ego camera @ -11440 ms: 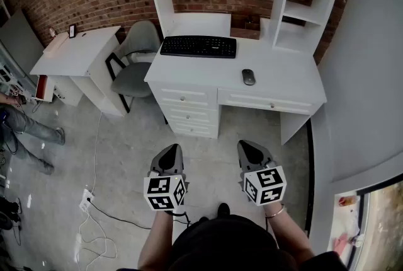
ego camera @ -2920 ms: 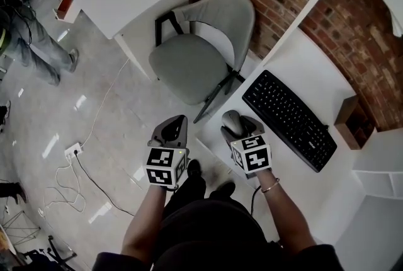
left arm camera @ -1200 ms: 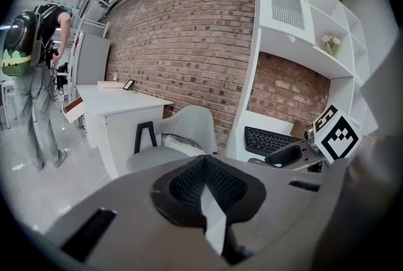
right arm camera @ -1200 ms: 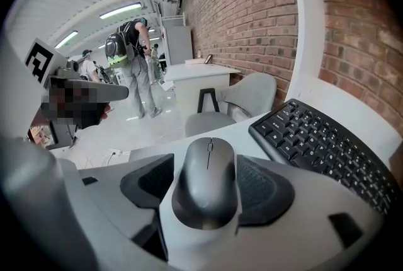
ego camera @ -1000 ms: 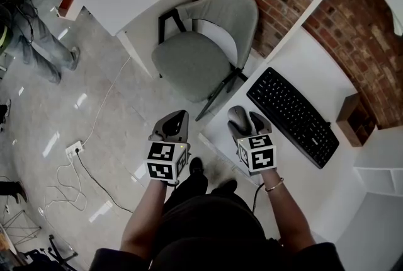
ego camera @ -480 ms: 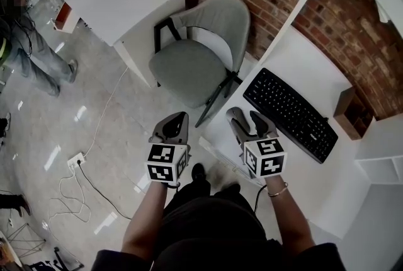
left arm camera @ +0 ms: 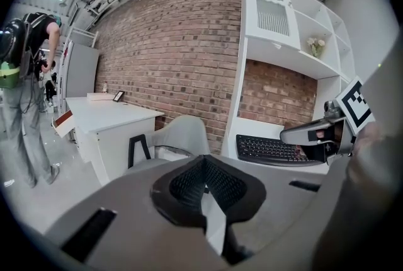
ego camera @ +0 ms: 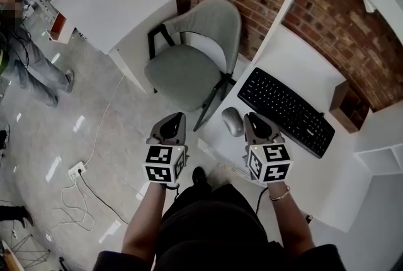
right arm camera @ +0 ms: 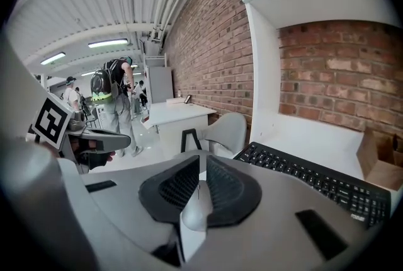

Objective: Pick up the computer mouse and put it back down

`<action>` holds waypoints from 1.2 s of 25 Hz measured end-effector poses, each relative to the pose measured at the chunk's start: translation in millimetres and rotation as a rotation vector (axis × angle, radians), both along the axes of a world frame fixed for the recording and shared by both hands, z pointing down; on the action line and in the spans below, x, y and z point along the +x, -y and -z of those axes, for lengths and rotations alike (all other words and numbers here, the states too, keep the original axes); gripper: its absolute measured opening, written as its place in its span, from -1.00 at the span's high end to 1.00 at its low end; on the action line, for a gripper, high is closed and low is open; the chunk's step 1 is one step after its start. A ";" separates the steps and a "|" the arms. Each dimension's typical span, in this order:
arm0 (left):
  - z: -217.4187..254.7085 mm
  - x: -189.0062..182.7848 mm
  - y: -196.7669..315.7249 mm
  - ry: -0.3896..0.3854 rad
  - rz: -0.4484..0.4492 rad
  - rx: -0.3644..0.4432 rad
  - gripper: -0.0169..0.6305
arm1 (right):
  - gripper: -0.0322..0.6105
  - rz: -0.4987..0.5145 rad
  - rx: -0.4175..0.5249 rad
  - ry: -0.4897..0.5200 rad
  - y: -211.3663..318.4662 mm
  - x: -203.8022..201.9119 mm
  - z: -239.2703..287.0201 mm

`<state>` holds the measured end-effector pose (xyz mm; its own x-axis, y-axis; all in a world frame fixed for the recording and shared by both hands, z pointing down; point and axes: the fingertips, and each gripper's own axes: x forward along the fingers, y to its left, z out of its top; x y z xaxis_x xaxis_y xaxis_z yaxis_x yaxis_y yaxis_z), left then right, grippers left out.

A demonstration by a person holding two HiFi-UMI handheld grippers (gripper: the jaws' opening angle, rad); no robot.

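The grey computer mouse [ego camera: 232, 120] lies on the white desk [ego camera: 296, 62] near its front left corner, just left of the black keyboard [ego camera: 286, 111]. My right gripper [ego camera: 255, 120] hovers above the desk right beside the mouse, apart from it. Its jaws are closing to a narrow slit with nothing between them [right arm camera: 200, 166]. A grey rounded shape [right arm camera: 192, 216] shows below that slit. My left gripper [ego camera: 171, 121] hangs over the floor left of the desk, shut and empty [left arm camera: 203, 166].
A grey chair [ego camera: 189, 65] stands left of the desk. Beyond it is a white side table [ego camera: 119, 2] against the brick wall. A person [ego camera: 25, 68] stands at the far left. A cable and floor socket [ego camera: 77, 170] lie on the tiles.
The right gripper's jaws were wide around the mouse; now they have let it go, lifted, shifted right and nearly closed. The left gripper has stayed put.
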<state>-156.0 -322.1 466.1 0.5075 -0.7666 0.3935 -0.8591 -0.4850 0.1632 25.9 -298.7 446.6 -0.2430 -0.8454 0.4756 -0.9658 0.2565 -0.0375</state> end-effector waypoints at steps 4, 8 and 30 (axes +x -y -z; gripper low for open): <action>6.1 1.9 -4.1 -0.004 0.008 0.014 0.92 | 0.87 -0.011 0.038 0.011 -7.8 7.3 11.3; 10.6 5.0 -9.3 0.005 0.009 0.023 0.92 | 0.89 -0.018 0.068 0.027 -14.6 13.8 20.7; 26.9 0.9 -35.6 0.014 0.057 0.048 0.92 | 0.89 -0.049 0.146 0.108 -44.5 41.8 37.0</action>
